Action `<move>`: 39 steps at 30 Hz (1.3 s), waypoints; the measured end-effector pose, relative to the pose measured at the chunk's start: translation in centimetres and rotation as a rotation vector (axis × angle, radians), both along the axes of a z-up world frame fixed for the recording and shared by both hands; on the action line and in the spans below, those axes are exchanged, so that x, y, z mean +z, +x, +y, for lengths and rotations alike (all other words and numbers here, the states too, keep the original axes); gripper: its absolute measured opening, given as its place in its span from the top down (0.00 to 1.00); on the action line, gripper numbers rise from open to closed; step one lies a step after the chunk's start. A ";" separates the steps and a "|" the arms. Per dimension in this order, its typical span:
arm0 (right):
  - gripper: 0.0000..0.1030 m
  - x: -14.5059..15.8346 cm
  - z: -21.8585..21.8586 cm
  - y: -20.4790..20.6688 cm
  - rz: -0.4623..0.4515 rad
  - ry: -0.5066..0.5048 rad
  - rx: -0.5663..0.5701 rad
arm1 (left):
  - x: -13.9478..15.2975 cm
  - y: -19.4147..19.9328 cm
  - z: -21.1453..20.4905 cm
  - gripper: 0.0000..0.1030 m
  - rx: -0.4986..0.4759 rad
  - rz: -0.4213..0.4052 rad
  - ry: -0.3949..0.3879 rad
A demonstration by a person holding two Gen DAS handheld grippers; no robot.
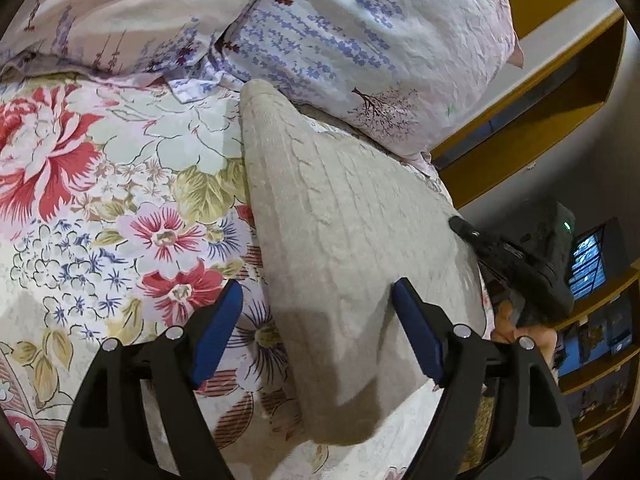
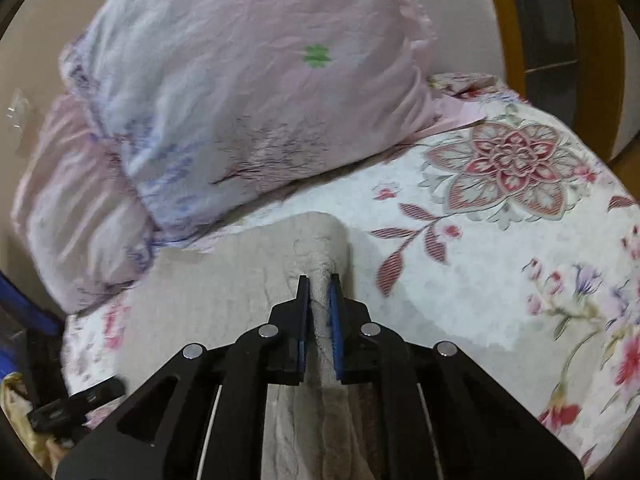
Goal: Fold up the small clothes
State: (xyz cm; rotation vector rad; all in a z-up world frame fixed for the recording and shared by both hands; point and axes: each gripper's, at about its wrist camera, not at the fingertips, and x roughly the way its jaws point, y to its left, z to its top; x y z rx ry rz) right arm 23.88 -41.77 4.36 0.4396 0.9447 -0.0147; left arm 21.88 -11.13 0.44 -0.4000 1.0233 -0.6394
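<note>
A beige cable-knit garment [image 1: 340, 216] lies flat on the floral bedsheet [image 1: 100, 184]. My left gripper [image 1: 318, 300] hovers over its near end with the blue pads wide apart and nothing pressed between them. In the right wrist view the same beige garment [image 2: 224, 280] lies below the pillow, and a bunched fold of it rises between the blue pads. My right gripper [image 2: 320, 280] is shut on that fold at the garment's right edge. The right gripper's black body [image 1: 520, 264] shows at the garment's right side in the left wrist view.
Two pale pillows with lavender prints [image 1: 360, 40] [image 2: 248, 92] lie at the head of the bed, just beyond the garment. Wooden shelves [image 1: 592, 344] and a yellow wooden frame [image 1: 532, 120] stand right of the bed. The bed's right edge runs close to the garment.
</note>
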 end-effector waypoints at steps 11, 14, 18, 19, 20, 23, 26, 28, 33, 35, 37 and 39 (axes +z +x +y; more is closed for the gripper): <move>0.65 0.8 0.5 -2.2 0.011 -0.043 -0.044 | 0.6 -0.4 -0.2 0.23 -0.026 -0.011 0.033; 0.65 2.8 1.5 -4.3 -0.065 -0.026 0.012 | 0.6 -0.7 -0.2 0.23 -0.031 -0.012 0.035; 0.63 4.2 3.7 -6.0 -0.109 -0.033 0.120 | 0.5 -0.7 -0.4 0.23 -0.037 -0.006 0.037; 0.60 4.1 4.3 -6.2 -0.101 -0.046 0.145 | 0.4 -0.7 -0.5 0.23 -0.038 -0.004 0.038; 0.60 3.8 4.8 -6.2 -0.090 -0.060 0.163 | 0.4 -0.7 -0.5 0.23 -0.039 -0.002 0.040; 0.60 2.5 5.4 -6.2 -0.046 -0.091 0.193 | 0.4 -0.7 -0.5 0.22 -0.042 -0.005 0.040; 0.59 0.9 5.6 -6.8 -0.036 -0.129 0.206 | 0.3 -0.7 -0.5 0.20 -0.046 -0.011 0.039; 0.58 0.5 5.9 -7.6 -0.058 -0.153 0.209 | 0.3 -0.7 -0.8 0.18 -0.053 -0.020 0.045; 0.55 0.2 5.8 -9.0 -0.069 -0.170 0.216 | 0.3 -0.8 -1.0 0.14 -0.068 -0.029 0.051; 0.47 0.5 5.6 -9.1 -0.055 -0.164 0.224 | 0.3 -0.6 -0.7 0.14 -0.064 -0.004 0.031; 0.30 1.4 4.9 -8.9 -0.052 -0.103 0.232 | 0.2 -0.2 -0.5 0.14 -0.054 0.027 -0.004; 0.20 2.5 3.8 -8.6 -0.092 -0.047 0.201 | 0.4 0.3 0.0 0.14 -0.050 0.051 -0.040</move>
